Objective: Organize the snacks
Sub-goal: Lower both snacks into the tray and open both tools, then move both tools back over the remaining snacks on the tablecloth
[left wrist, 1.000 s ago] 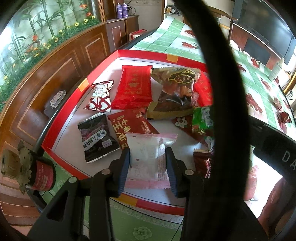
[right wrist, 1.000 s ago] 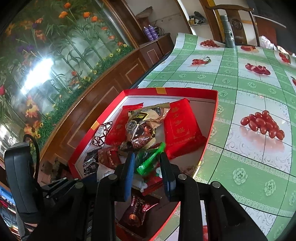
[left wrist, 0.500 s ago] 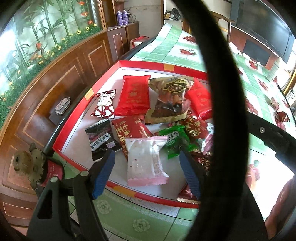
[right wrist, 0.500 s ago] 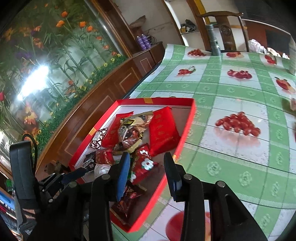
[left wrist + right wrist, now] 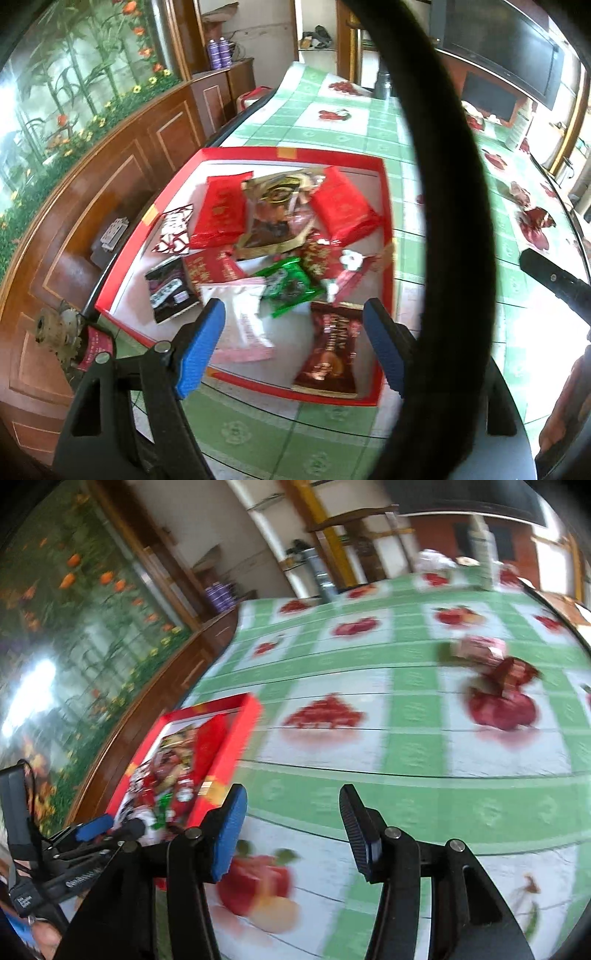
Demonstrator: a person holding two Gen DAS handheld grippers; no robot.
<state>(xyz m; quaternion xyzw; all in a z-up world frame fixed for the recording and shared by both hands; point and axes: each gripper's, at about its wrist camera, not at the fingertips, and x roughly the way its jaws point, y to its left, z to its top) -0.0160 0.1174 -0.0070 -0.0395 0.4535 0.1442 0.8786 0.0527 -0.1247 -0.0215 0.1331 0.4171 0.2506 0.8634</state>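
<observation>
Fruit-print tablecloth (image 5: pixel 406 786), wood-panelled wall (image 5: pixel 122 155)

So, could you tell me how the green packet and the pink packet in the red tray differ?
The green packet is dark green and glossy; the pink packet is pale pink and white. The green packet is smaller and lies mid-tray, among red wrappers, whereas the pink packet is longer and reaches the near rim. The green packet partly overlaps the pink packet's far corner. Both lie flat and sealed, and neither is gripped.

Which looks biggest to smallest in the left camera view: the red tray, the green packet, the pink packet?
1. red tray
2. pink packet
3. green packet
The pink packet lies nearer the camera, so its lead over the green one is unsure.
</observation>
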